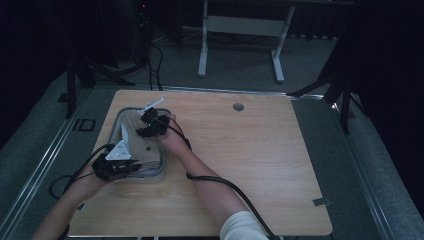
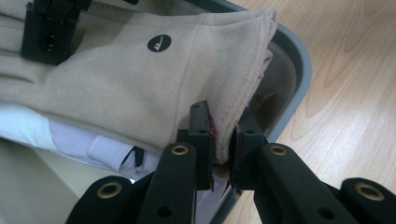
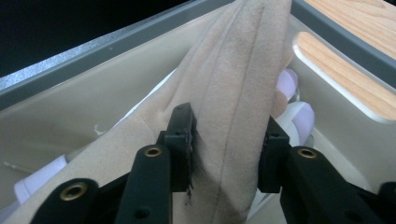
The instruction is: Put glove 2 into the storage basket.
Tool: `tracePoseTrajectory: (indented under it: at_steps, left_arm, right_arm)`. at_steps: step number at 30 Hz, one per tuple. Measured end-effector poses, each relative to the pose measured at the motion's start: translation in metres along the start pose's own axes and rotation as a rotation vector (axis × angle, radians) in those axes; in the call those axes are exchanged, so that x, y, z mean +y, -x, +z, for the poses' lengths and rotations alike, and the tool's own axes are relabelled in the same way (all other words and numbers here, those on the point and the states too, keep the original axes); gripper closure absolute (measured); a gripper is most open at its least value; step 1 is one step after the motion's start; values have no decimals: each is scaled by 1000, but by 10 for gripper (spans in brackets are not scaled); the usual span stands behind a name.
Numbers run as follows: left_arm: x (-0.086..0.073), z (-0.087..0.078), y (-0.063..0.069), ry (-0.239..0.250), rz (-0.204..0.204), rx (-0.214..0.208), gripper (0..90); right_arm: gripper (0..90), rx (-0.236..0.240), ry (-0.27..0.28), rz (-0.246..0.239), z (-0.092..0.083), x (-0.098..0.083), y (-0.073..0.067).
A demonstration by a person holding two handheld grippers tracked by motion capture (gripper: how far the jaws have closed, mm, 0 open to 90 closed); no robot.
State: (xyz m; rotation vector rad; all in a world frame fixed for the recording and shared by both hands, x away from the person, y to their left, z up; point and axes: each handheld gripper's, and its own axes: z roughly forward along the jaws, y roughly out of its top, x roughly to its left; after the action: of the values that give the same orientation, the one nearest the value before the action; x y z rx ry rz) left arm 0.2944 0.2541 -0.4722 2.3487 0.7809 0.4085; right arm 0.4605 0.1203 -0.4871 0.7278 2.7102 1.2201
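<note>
A folded beige garment (image 1: 134,137) lies on top of other clothes in a grey bin (image 1: 152,178) at the left of the wooden table. My left gripper (image 1: 139,168) is at the bin's near end. In the left gripper view it (image 2: 224,135) is shut on the stitched hem of the beige garment (image 2: 116,79). My right gripper (image 1: 145,131) is over the bin's far end. Its jaws (image 3: 229,135) stand on either side of a raised fold of the beige garment (image 3: 233,79), both pads against the cloth. The right gripper's jaw (image 2: 46,28) also rests on the garment farther off.
Under the beige garment lie a lavender garment (image 2: 93,149) and a pale one (image 2: 23,128). The bin's grey rim (image 2: 299,60) runs close to my left jaws. Bare tabletop (image 1: 250,150) stretches to the right. Cables trail off the table's near left, and a desk frame (image 1: 240,30) stands beyond.
</note>
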Motion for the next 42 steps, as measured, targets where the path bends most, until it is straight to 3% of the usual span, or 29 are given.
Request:
tracePoseTrajectory:
  at_steps: [4,5,11,12,14,15,16,17,18,19,20,22,27,36,42]
  left_arm:
    - [0,5,1,-12,-7,-6,814]
    - [-1,7,1,-16,-11,-10,813]
    - [-2,5,0,7,-39,-18,783]
    - [-2,3,0,16,-44,-24,764]
    - [-2,-3,-1,44,-73,-15,638]
    - [-2,-3,-1,44,-73,-15,578]
    - [-2,-6,-2,57,-80,-16,578]
    - [1,-11,-2,83,-110,9,525]
    - [1,-11,-2,83,-110,9,391]
    - [2,-13,-2,96,-126,8,391]
    - [5,-18,-2,129,-146,14,274]
    - [9,-21,-1,149,-149,-7,178]
    - [19,-23,6,211,-166,-19,165]
    - [42,-10,28,215,-111,-56,166]
    - [50,0,36,217,-102,-80,168]
  right_arm:
    - [549,-6,-5,24,-2,0,2]
    - [453,-10,-5,33,-9,2,6]
    - [268,-23,6,67,-27,0,15]
    - [230,-7,10,72,-31,-1,16]
    - [161,21,16,56,-36,-4,16]
    - [163,28,28,57,-40,-5,15]
    - [163,28,28,57,-40,-5,15]
    - [161,29,31,54,-43,-6,15]
    - [161,29,45,43,-49,-7,13]
    - [161,29,45,43,-49,-7,13]
    - [160,28,51,31,-56,-8,10]
    - [159,31,68,14,-63,-10,8]
    - [161,16,79,-5,-75,-16,6]
    - [160,3,82,-29,-95,-32,8]
    - [161,-4,96,-26,-106,-38,13]
